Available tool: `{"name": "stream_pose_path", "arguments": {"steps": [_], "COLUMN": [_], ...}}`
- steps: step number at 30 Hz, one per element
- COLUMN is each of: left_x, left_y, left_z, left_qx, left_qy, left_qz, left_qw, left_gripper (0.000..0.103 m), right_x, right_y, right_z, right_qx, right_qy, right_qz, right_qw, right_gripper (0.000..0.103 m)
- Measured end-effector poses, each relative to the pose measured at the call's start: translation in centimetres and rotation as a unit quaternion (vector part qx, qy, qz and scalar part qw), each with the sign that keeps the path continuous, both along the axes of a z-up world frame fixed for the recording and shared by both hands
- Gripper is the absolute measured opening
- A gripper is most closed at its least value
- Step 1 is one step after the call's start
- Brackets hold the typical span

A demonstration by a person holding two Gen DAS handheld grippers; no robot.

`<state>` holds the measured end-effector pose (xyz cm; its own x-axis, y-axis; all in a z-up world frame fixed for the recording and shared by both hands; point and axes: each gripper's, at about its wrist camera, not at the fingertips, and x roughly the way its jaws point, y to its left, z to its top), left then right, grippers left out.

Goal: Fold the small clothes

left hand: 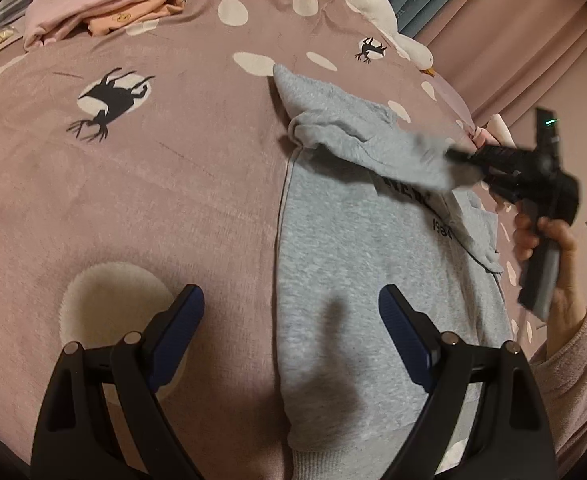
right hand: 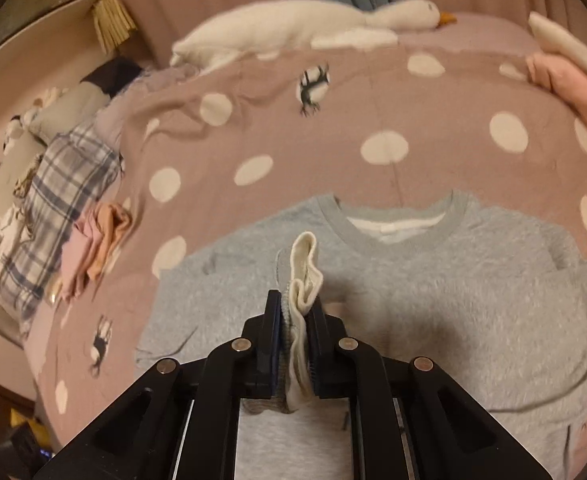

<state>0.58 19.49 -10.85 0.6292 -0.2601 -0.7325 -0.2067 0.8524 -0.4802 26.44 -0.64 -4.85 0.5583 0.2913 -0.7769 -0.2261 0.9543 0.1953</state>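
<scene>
A small grey sweatshirt with dark print lies flat on the pink dotted bedspread. My left gripper is open and empty, hovering over the sweatshirt's left edge near its hem. My right gripper is shut on the sweatshirt's sleeve cuff, grey outside and cream inside, holding it above the sweatshirt's chest. In the left wrist view the right gripper is blurred and drags the sleeve across the body. The neckline points away from the right gripper.
Folded pink and orange clothes lie at the far left of the bed; they also show in the right wrist view. A white goose plush lies along the far edge by the curtains. A plaid blanket lies left. More pink cloth sits at right.
</scene>
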Motion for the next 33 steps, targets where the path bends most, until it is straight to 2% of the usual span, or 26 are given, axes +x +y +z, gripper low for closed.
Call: {"name": "stream_pose_path", "arguments": {"steps": [2, 4, 6, 10, 11, 13, 16, 18, 21, 25, 28, 29, 30, 33], "left_x": [-0.1, -0.2, -0.2, -0.3, -0.3, -0.5, -0.8, -1.2, -1.7, -2.3, -2.6, -2.6, -2.6, -2.7], "left_y": [0.0, 0.1, 0.2, 0.3, 0.2, 0.1, -0.3, -0.6, -1.0, -1.4, -1.8, -2.0, -2.3, -3.0], "left_z": [0.0, 0.0, -0.1, -0.1, -0.1, -0.1, 0.0, 0.1, 0.1, 0.1, -0.1, -0.2, -0.2, -0.2], "left_qx": [0.000, 0.001, 0.001, -0.001, -0.003, -0.009, -0.011, -0.007, -0.006, -0.011, -0.018, -0.020, -0.022, -0.027], "left_qy": [0.000, 0.002, 0.004, 0.005, 0.005, 0.005, 0.008, 0.009, 0.014, 0.012, 0.014, 0.015, 0.018, 0.023], "left_qz": [-0.001, -0.002, -0.002, 0.001, 0.002, 0.002, -0.003, -0.009, -0.018, -0.025, -0.026, -0.027, -0.029, -0.038], "left_qw": [1.0000, 1.0000, 1.0000, 1.0000, 1.0000, 0.9999, 0.9999, 0.9999, 0.9997, 0.9996, 0.9994, 0.9993, 0.9992, 0.9986], "left_gripper": [0.089, 0.089, 0.089, 0.089, 0.089, 0.090, 0.090, 0.090, 0.091, 0.092, 0.093, 0.093, 0.093, 0.093], "right_x": [0.8, 0.9, 0.2, -1.9, -2.3, -2.6, -2.2, -2.3, -2.8, -6.3, -9.7, -11.4, -12.3, -14.5], "right_y": [-0.1, -0.9, -1.6, -0.9, -0.6, 0.2, 0.8, 0.3, -1.3, -3.0, -4.1, -5.0, -5.6, -8.4], "right_z": [-2.5, -4.0, -4.2, -1.9, -1.7, -2.2, -5.1, -5.5, -4.5, -3.2, -2.7, -2.7, -2.7, -2.9], "right_qx": [-0.051, -0.073, -0.075, -0.080, -0.075, -0.072, -0.110, -0.085, -0.041, -0.043, -0.088, -0.104, -0.110, -0.114], "right_qy": [0.033, 0.049, 0.029, -0.047, -0.053, -0.046, -0.017, -0.017, -0.001, -0.010, -0.040, -0.052, -0.057, -0.054], "right_qz": [-0.026, -0.044, -0.050, -0.030, -0.017, 0.012, 0.029, 0.023, 0.010, 0.014, 0.004, 0.000, -0.003, -0.023], "right_qw": [0.998, 0.995, 0.995, 0.995, 0.996, 0.996, 0.993, 0.996, 0.999, 0.999, 0.995, 0.993, 0.992, 0.992], "right_gripper": [0.013, 0.015, 0.024, 0.024, 0.024, 0.024, 0.024, 0.024, 0.027, 0.028, 0.036, 0.044, 0.047, 0.047]}}
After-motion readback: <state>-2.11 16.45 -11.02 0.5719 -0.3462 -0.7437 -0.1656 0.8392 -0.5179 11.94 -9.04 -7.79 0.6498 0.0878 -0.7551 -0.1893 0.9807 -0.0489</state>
